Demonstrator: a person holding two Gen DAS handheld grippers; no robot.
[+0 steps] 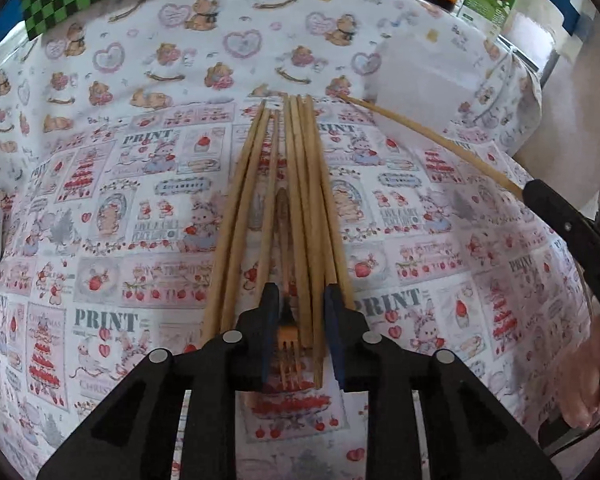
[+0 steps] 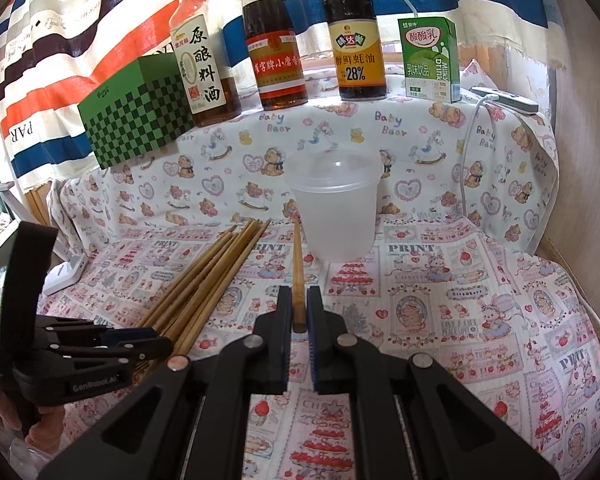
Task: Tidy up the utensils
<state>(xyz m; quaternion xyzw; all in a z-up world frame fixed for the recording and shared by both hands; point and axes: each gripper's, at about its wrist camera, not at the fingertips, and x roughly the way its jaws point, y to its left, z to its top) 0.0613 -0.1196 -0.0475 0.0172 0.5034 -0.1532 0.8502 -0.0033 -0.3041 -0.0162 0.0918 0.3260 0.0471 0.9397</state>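
On the printed cloth, centre of both views:
Task thing: a bundle of wooden chopsticks (image 1: 296,216) lies fanned out on the tablecloth (image 1: 100,208), thick ends near the bottom of the left wrist view, tips toward the upper middle.
Among them: a small fork (image 1: 286,340) with a dark handle rests in the bundle, tines toward the bottom of the frame.
Left gripper (image 1: 300,312): low centre of its own view, jaws a narrow way apart and straddling the fork and the thick ends of a few chopsticks; the pads do not look pressed on anything, so I read it as holding nothing.
Right gripper (image 2: 299,312): lower centre of its own view, jaws nearly together and clamped on one single chopstick (image 2: 298,268), which points up the frame toward the cup.
Same stick from the left wrist view: a slanted line from the right edge to the upper middle, clear of the bundle.
Container: a translucent plastic cup (image 2: 334,212) stands just above centre in the right wrist view, beyond the held stick's tip; it looks empty, though its frosted wall hides the inside.
Done so far: judging by the cup, nothing is stored yet; one chopstick is picked and aimed.
Left to do: drop that stick in, then the whole bundle and the fork, so the task looks barely begun.
Risk: loose sticks may roll when one is pulled.
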